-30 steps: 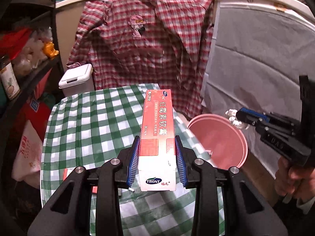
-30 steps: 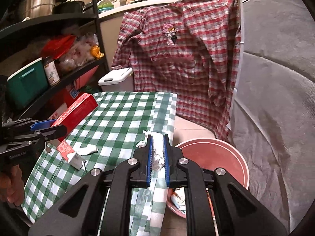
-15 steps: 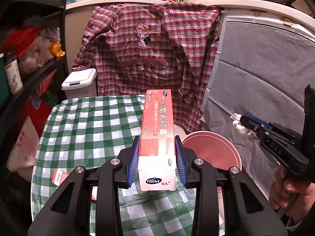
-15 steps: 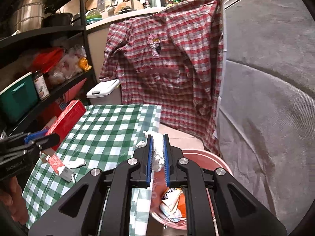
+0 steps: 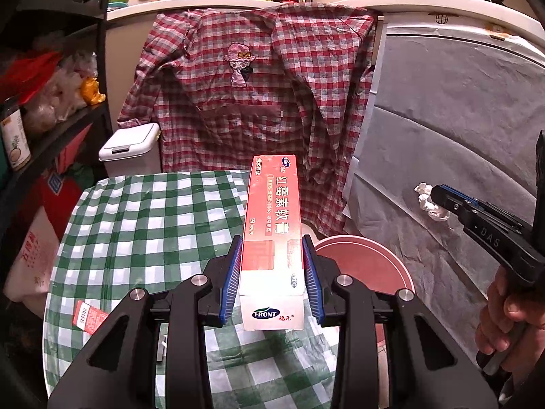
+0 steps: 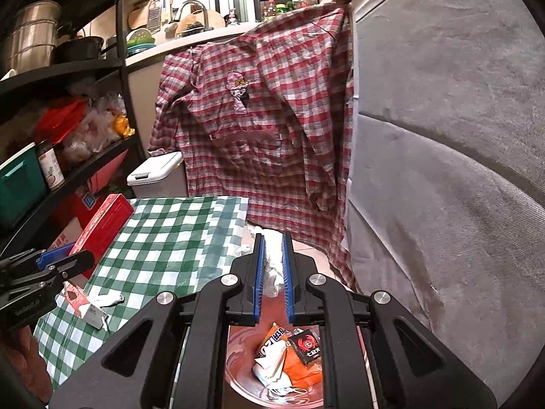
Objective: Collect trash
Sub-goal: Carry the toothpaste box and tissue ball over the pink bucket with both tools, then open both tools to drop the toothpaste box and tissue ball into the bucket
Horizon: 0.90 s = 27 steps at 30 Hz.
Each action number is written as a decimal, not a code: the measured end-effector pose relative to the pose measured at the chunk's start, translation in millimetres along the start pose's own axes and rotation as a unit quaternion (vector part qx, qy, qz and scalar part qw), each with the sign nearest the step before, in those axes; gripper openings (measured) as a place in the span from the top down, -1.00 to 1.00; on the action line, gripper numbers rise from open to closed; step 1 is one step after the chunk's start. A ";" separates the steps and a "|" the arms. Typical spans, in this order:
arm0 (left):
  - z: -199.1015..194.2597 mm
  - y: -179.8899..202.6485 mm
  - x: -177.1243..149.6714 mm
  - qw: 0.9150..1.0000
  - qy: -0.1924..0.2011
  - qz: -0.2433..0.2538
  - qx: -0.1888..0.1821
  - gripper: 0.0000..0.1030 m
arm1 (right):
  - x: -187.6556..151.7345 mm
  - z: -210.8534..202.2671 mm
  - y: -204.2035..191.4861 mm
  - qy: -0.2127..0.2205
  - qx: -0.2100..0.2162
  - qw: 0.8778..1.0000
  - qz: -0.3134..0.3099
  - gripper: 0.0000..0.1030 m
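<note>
Long red/white carton (image 5: 272, 238) clamped betw. blue pads of L gripper (image 5: 271, 272), lengthwise, sticking fwd over right edge of the green-check tablecloth (image 5: 143, 225); "FRONT" end flap faces the cam. Carton also seen from R cam (image 6: 105, 228), above left side of the cloth.

Crumpled white tissue (image 6: 272, 266) pinched in R gripper (image 6: 272, 272), jaws nearly together w/ tissue squeezed betw. pads. From L cam the same wad (image 5: 431, 202) pokes out of the R gripper tip (image 5: 442, 201), in air, right of the table, in front of grey cover (image 5: 460, 119). Person's hand (image 5: 504, 323) grips that tool's handle.

Red basin (image 5: 368, 266) on floor, just beside table's right edge; R gripper right above it. Inside: orange wrapper, black packet, white scraps (image 6: 289, 358).

On cloth near front-left edge: small red/white box (image 5: 90, 317), and a white tube (image 6: 109, 300) next to it.

Behind: plaid shirt (image 5: 259, 85) hung on counter edge, white lidded bin (image 5: 131, 150) at table's far-left corner, black shelf rack (image 6: 68, 68) left.
</note>
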<state>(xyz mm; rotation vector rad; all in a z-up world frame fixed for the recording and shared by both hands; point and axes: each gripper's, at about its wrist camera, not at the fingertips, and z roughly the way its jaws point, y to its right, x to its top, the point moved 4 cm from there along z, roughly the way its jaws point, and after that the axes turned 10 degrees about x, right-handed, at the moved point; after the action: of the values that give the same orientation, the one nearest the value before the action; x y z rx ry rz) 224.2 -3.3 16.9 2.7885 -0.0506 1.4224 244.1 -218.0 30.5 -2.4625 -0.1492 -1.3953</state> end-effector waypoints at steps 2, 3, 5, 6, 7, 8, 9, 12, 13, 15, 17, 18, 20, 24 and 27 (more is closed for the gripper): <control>1.9 3.3 0.7 1.000 -0.001 -0.001 -0.002 0.34 | 1.3 0.9 2.9 0.000 -0.002 1.000 0.002 0.80; 2.9 5.0 1.1 1.000 -0.001 -0.001 -0.003 0.34 | 1.7 1.0 4.0 0.000 -0.003 1.000 0.003 0.80; 5.1 9.3 1.7 1.000 -0.002 0.001 -0.005 0.34 | 2.0 0.7 5.2 0.000 -0.004 1.000 0.002 0.79; 6.2 11.3 1.9 1.000 -0.002 0.001 -0.006 0.34 | 2.4 0.5 5.9 0.001 -0.005 1.000 0.002 0.79; 7.6 13.5 1.9 1.000 -0.004 0.001 -0.008 0.34 | 3.0 0.4 6.7 0.001 -0.006 1.000 0.002 0.80; 8.8 15.4 1.8 1.000 -0.005 0.002 -0.009 0.34 | 3.4 0.1 7.6 0.002 -0.007 1.000 0.003 0.79; 9.8 17.4 1.6 1.000 -0.005 0.003 -0.010 0.34 | 3.8 -0.3 8.6 0.002 -0.008 1.000 0.004 0.79; 16.1 25.4 1.2 1.000 -0.009 0.009 -0.016 0.34 | 4.7 -0.8 13.8 0.002 -0.011 1.000 0.008 0.79; 17.7 28.1 0.7 1.000 -0.009 0.011 -0.016 0.34 | 4.7 -0.9 15.1 0.001 -0.013 1.000 0.010 0.79; 20.9 34.0 -1.2 1.000 -0.012 0.015 -0.020 0.34 | 4.5 -1.2 18.1 0.000 -0.016 1.000 0.012 0.79; 24.6 40.8 -3.9 0.999 -0.016 0.018 -0.027 0.34 | 4.4 -0.3 21.3 -0.002 -0.019 1.000 0.015 0.79; 26.1 44.0 -5.2 0.999 -0.018 0.020 -0.029 0.34 | 3.9 -0.1 22.6 -0.003 -0.020 1.000 0.015 0.79; 30.4 53.2 -8.3 0.999 -0.021 0.027 -0.036 0.34 | 3.5 1.6 25.3 -0.006 -0.022 1.000 0.017 0.79; 40.0 72.0 -15.2 0.997 -0.031 0.041 -0.051 0.34 | 3.2 3.9 27.8 -0.010 -0.026 0.999 0.016 0.79; 47.4 83.0 -18.5 0.996 -0.042 0.046 -0.061 0.34 | 2.4 4.4 29.7 -0.012 -0.029 0.999 0.015 0.78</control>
<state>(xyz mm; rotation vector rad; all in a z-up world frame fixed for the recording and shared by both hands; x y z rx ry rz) 248.9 -87.0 -26.4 2.7773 -0.2595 1.2712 256.0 -244.9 24.2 -2.5185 -0.0774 -1.3752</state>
